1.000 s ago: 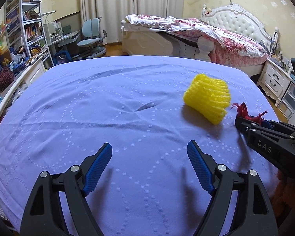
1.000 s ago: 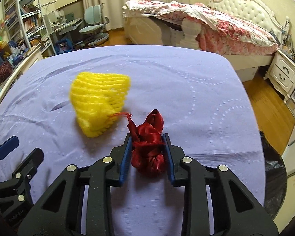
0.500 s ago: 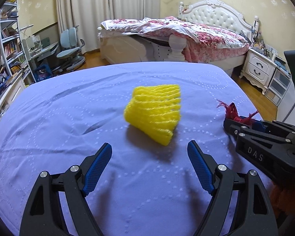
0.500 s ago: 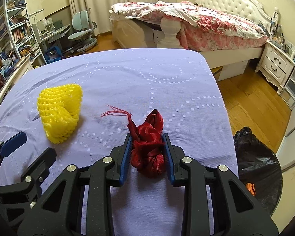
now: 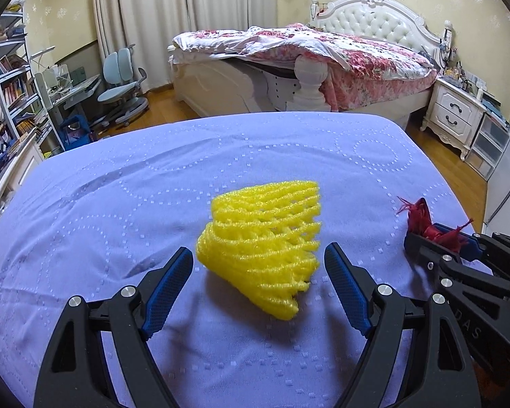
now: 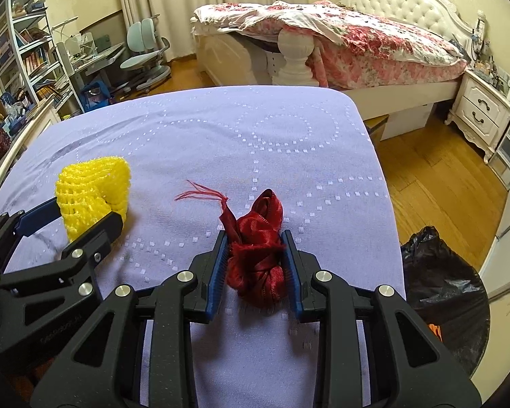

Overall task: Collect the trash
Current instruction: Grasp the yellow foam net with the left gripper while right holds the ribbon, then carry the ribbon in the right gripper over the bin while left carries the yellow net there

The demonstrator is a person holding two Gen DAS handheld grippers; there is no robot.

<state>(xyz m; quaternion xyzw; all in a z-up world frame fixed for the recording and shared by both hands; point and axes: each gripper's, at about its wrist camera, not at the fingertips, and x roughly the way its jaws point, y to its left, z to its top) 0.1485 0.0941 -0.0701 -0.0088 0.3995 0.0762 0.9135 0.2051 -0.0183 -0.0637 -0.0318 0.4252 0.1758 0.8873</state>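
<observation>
A yellow foam fruit net point(image 5: 267, 241) lies on the purple tablecloth point(image 5: 119, 204). My left gripper point(image 5: 258, 272) is open, its blue pads on either side of the net's near end, apart from it. My right gripper point(image 6: 255, 255) is shut on a crumpled red mesh bag point(image 6: 256, 255) just above the cloth near the table's right edge. The red bag also shows in the left wrist view point(image 5: 425, 221), and the yellow net in the right wrist view point(image 6: 91, 190) behind the left gripper's finger.
A black trash bag point(image 6: 442, 289) stands open on the wooden floor to the right of the table. A bed point(image 5: 323, 57) and nightstand point(image 5: 455, 115) lie beyond the table, a desk, chair point(image 5: 122, 81) and shelves at far left.
My left gripper has moved right and forward until the yellow net sits between its open fingers. My right gripper has swung rightward with the red bag, bringing the trash bag more into view.
</observation>
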